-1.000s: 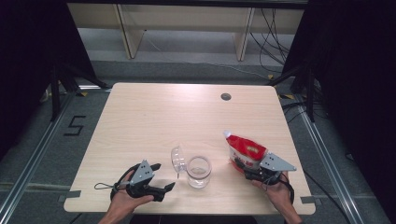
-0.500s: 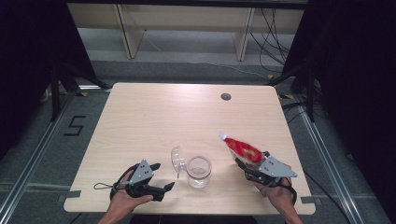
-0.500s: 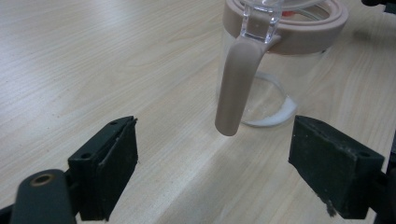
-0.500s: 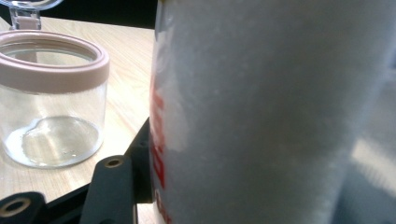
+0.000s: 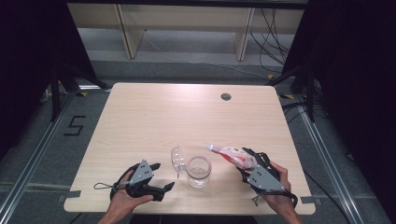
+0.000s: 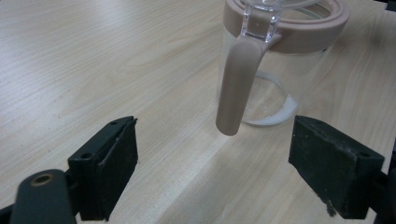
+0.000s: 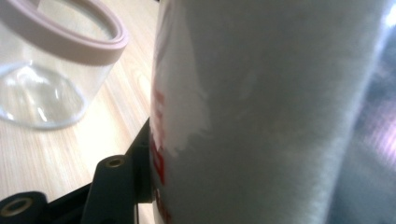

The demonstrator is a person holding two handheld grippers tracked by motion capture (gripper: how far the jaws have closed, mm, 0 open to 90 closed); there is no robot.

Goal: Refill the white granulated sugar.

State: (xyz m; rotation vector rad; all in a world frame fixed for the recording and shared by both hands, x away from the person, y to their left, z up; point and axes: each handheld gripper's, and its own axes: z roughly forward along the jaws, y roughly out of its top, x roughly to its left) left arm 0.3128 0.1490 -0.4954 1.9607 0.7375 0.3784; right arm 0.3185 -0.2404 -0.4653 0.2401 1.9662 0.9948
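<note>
In the high view, your right hand-held gripper is clamped on the red-and-white pouch, and compared with a second ago the pouch has come off its upright pose beside the jar: it now lies tilted, its narrow end leaning toward the open glass jar and hanging just beside the rim, not yet over the mouth. That looks like the start of a pour, so the next thing to get right is bringing the pouch's end over the opening before tipping further. The jar stands near the front edge of the surface, between your two hands, with its clear hinged lid swung up on the left side. Your left hand-held gripper rests on the surface to the left of the jar, in the same place as before. In the left gripper view its jaws stand wide apart with nothing between them, and the jar sits just ahead with its pink rim seal and the pink latch arm hanging down in front. In the right gripper view the pouch sits pressed against the jaw, its red print at the left edge, and the jar's pink rim lies off to the left and lower, apart from the pouch.
</note>
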